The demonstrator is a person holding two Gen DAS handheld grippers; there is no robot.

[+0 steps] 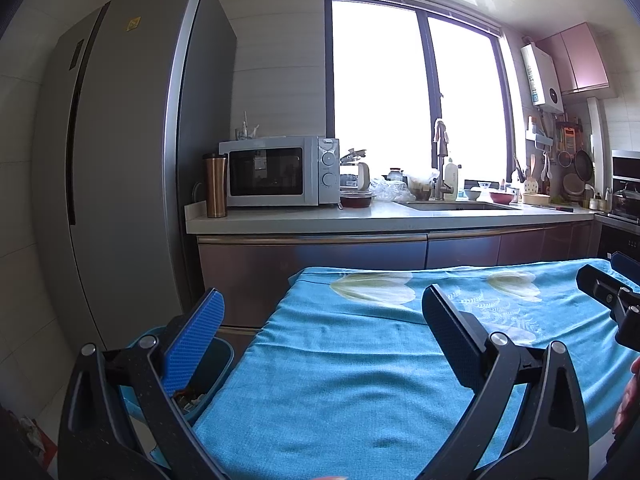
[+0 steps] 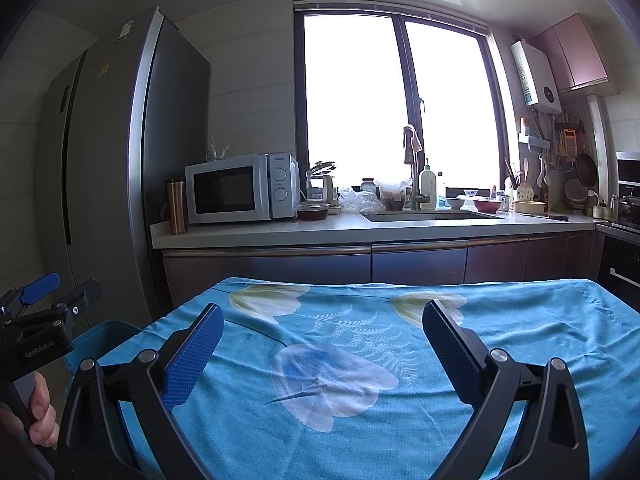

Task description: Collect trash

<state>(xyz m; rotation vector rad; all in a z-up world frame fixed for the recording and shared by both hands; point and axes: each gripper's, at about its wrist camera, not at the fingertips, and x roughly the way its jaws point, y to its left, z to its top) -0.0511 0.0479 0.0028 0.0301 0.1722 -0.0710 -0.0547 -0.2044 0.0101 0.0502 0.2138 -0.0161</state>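
My left gripper (image 1: pixel 324 320) is open and empty, held low over the left end of a table draped in a turquoise flower-print cloth (image 1: pixel 340 380). A blue trash bin (image 1: pixel 222 360) stands on the floor just left of the table, under my left finger; some scraps (image 1: pixel 188 398) lie inside it. My right gripper (image 2: pixel 320 336) is also open and empty, above the middle of the cloth (image 2: pixel 520 340). In the right wrist view the left gripper (image 2: pixel 60 286) shows at the far left above the bin (image 2: pixel 108 334). Only the printed flowers show on the cloth.
A tall grey fridge (image 1: pixel 132 160) stands left of the bin. Behind the table runs a kitchen counter (image 1: pixel 360 218) with a microwave (image 1: pixel 280 172), a copper tumbler (image 1: pixel 216 186), a sink (image 1: pixel 460 205) and clutter. A hand (image 2: pixel 40 412) grips the left tool's handle.
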